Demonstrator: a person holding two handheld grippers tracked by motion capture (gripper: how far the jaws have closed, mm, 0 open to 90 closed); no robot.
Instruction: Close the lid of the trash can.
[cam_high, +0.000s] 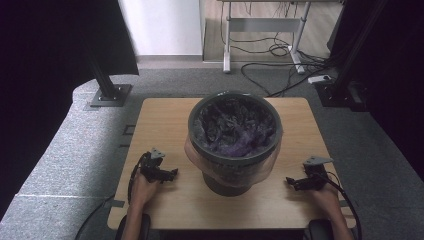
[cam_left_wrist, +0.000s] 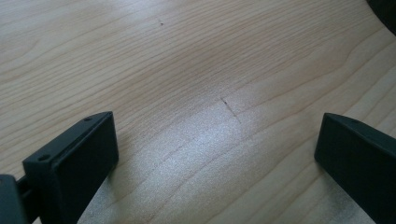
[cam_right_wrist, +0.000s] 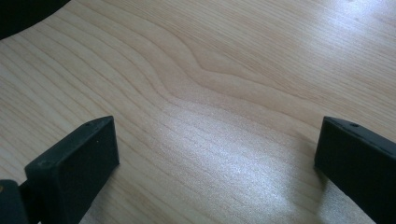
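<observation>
A dark grey bin (cam_high: 234, 131) lined with a translucent bag stands in the middle of the wooden table (cam_high: 160, 125); crumpled purple-tinted plastic fills its inside. The bag's edge folds over the rim and hangs down the sides. My left gripper (cam_high: 170, 175) rests low on the table to the left of the bin, open, with bare wood between its jaws. My right gripper (cam_high: 294, 183) rests to the right of the bin, also open over bare wood. The left gripper's fingers (cam_left_wrist: 74, 161) and the right gripper's fingers (cam_right_wrist: 77, 158) stand wide apart in their own views.
A black frame post (cam_high: 106, 82) stands on a base plate behind the table's left corner, another (cam_high: 345, 80) at the right. Cables (cam_high: 280, 55) lie on the floor beyond, under a white desk frame (cam_high: 260, 25). Grey carpet surrounds the table.
</observation>
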